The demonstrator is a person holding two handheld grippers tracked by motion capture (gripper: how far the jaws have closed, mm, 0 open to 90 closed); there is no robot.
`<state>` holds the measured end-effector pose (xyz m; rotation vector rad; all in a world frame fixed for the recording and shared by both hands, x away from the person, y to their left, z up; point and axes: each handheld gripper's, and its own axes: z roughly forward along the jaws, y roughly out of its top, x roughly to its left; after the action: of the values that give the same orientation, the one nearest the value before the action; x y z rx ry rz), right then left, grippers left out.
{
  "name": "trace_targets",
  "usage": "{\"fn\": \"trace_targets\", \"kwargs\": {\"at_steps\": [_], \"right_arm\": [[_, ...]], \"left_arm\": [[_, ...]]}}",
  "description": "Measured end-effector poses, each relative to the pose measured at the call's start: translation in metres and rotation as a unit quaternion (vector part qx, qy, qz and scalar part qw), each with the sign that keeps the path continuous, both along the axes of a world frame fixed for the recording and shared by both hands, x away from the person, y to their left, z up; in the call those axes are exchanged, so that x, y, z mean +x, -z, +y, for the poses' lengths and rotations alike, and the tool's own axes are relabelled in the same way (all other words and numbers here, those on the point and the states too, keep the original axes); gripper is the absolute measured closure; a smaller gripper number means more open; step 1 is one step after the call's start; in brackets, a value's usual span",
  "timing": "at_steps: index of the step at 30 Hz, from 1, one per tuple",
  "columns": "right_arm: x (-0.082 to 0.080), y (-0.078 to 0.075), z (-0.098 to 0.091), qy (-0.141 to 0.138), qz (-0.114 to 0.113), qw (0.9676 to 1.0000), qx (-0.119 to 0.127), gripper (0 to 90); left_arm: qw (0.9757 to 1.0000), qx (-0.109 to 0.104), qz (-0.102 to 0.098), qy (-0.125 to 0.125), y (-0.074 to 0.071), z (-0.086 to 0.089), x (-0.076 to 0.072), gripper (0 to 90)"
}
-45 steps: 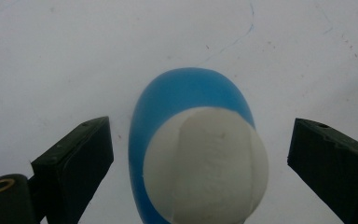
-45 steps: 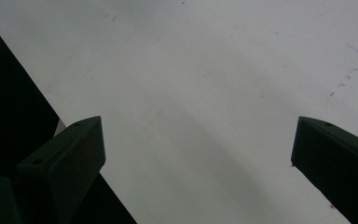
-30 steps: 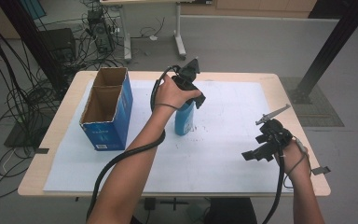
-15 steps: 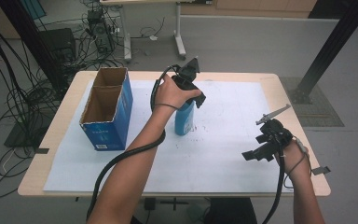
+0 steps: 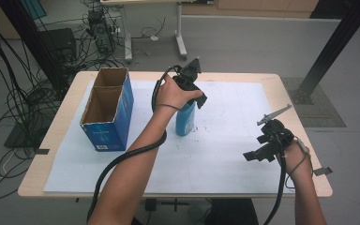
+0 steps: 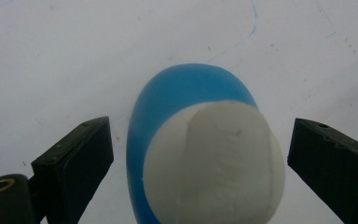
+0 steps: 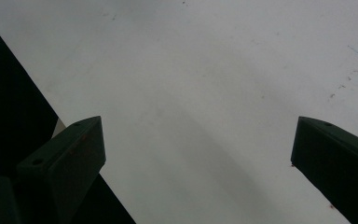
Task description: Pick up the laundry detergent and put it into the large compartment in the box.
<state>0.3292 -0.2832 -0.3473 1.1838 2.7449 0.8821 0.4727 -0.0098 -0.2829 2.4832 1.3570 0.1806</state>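
A blue bottle (image 5: 185,123) with a white cap (image 6: 214,163) stands upright on the white sheet (image 5: 225,154) near the table's middle. My left gripper (image 5: 190,101) points straight down over its top. In the left gripper view the left gripper (image 6: 200,135) is open, with the cap between the two jaws and a gap on each side. My right gripper (image 5: 255,147) hovers low over the sheet at the front right. It is open, and the right gripper view shows bare white sheet between the jaws of the right gripper (image 7: 196,135).
An open blue cardboard box (image 5: 107,110) with two compartments stands at the left of the sheet, a hand's width from the bottle. The wooden table (image 5: 281,84) ends just right of my right hand. Cables and desk legs lie on the floor beyond.
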Motion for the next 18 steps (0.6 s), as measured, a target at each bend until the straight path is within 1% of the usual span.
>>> {"fn": "trace_targets", "kwargs": {"at_steps": [8,13,15,18], "right_arm": [[-0.0002,-0.0001,-0.001,0.001,0.001,1.0,0.0,2.8],[0.0003,-0.0005,-0.0004,-0.001,-0.002,1.0,0.0,2.8],[0.0002,-0.0005,0.0001,0.001,0.002,1.0,-0.001,2.8],[0.0005,-0.0002,0.0004,-0.001,0.001,1.0,0.0,2.8]], "left_arm": [[1.0,-0.001,0.0,-0.002,0.0004,-0.0003,0.0,7.0],[1.0,-0.002,-0.002,-0.004,-0.0004,0.0002,0.0002,7.1],[1.0,0.001,0.0,-0.002,0.0004,0.0001,0.0,7.1],[1.0,0.0,-0.003,-0.004,0.0004,0.0009,-0.0002,7.1]]}}
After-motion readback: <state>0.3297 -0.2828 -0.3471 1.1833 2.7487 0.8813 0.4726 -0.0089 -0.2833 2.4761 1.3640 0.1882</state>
